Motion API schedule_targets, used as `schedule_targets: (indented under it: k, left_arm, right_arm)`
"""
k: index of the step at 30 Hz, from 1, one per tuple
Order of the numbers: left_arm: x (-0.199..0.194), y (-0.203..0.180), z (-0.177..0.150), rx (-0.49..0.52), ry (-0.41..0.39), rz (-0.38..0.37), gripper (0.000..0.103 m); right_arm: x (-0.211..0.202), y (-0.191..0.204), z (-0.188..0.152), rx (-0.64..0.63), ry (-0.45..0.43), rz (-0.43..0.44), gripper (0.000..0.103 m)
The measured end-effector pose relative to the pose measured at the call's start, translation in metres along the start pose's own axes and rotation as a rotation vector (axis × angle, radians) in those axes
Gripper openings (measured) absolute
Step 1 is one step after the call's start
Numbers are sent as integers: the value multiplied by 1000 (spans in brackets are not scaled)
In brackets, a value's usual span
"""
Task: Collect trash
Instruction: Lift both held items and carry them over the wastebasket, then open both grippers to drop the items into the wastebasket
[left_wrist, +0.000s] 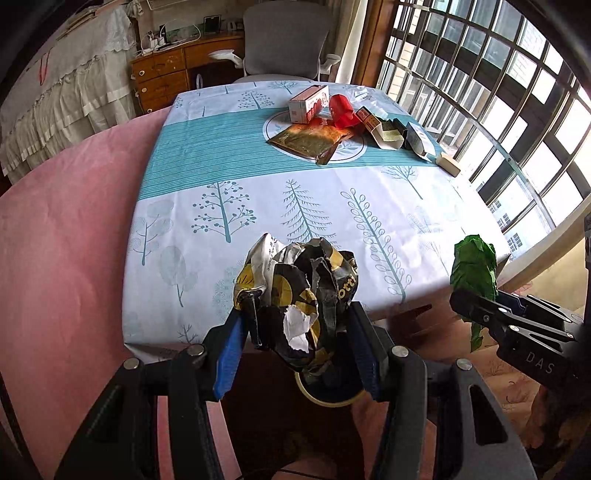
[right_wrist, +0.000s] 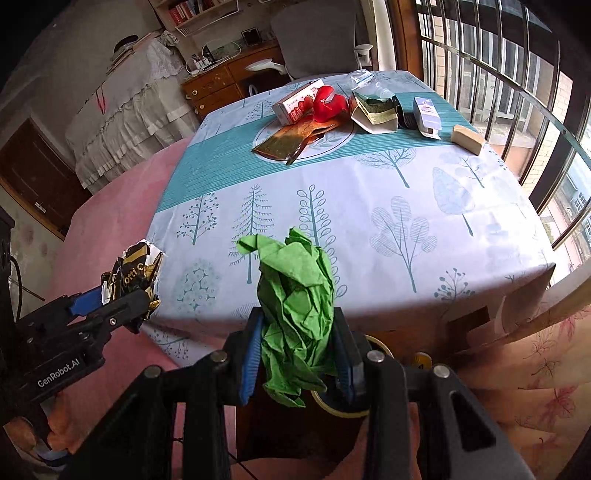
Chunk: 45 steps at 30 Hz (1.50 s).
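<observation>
Trash sits in two places: some is already in the fingers, the rest lies at the far end of the tabletop (left_wrist: 424, 206). The left gripper (left_wrist: 301, 321) has its blue-padded fingers clamped on a crumpled black-and-gold wrapper (left_wrist: 295, 291), held at the near edge of the tabletop, over a small round container (left_wrist: 328, 397) with a pale rim that shows below it. The right gripper (right_wrist: 295, 332) is clamped on a crumpled green paper ball (right_wrist: 295, 314), also at the near edge; a similar pale-rimmed opening shows under it, but I cannot tell whether it is the same container. In the left wrist view the right gripper and its green paper appear to the right, well apart from the wrapper.

At the far end, on the teal band of the tree-patterned cloth, lies a flat brown-gold foil pouch (left_wrist: 308, 142). Just behind it stands a pink-and-white carton (left_wrist: 308, 103) lying on its side, with a red crumpled piece (left_wrist: 341, 109) just to its right. Further right are an opened cream-coloured box (left_wrist: 384, 133), a white-and-blue small box (left_wrist: 419, 142) and, nearest the right edge, a small beige block (left_wrist: 448, 164).

A pink cloth (left_wrist: 74, 240) covers the surface left of the tabletop. Beyond it are a grey chair (left_wrist: 286, 37), a wooden desk (left_wrist: 173, 70) and barred windows (left_wrist: 498, 92) on the right.
</observation>
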<state>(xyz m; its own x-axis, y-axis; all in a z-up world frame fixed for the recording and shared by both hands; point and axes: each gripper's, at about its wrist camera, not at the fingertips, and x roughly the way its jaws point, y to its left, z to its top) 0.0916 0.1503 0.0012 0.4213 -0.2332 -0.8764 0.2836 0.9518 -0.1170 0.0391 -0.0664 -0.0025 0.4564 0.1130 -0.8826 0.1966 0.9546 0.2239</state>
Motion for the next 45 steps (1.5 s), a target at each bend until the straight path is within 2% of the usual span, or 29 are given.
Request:
schedule_targets:
  k: [8,14,22,27,35,41,45]
  left_arm:
    - [17,-24,-35,34,75,-43,52]
    - [51,-48,-64,59,169,-30,52]
    - [139,-68,-105,44,311,13,52]
    - [202,-71,-122,17,358,26,52]
    - [300,-82,-148,31,408,52,53]
    - [335,-83,-163,16,394,52,57]
    - [344,-77,-173,-28,385,43,64]
  right_arm:
    - [2,-16,-47,53,80,-51,35]
    - [32,-44,-83,134,189,-34,35]
    - [111,-88,-119,245,307,1,35]
    - [177,-113,-133,271,351,16,35]
    - [275,-149,-158,270,414,17,37]
    - [320,-168,-174,278,441,23,40]
    - [335,-177,-181,288,438,28,52]
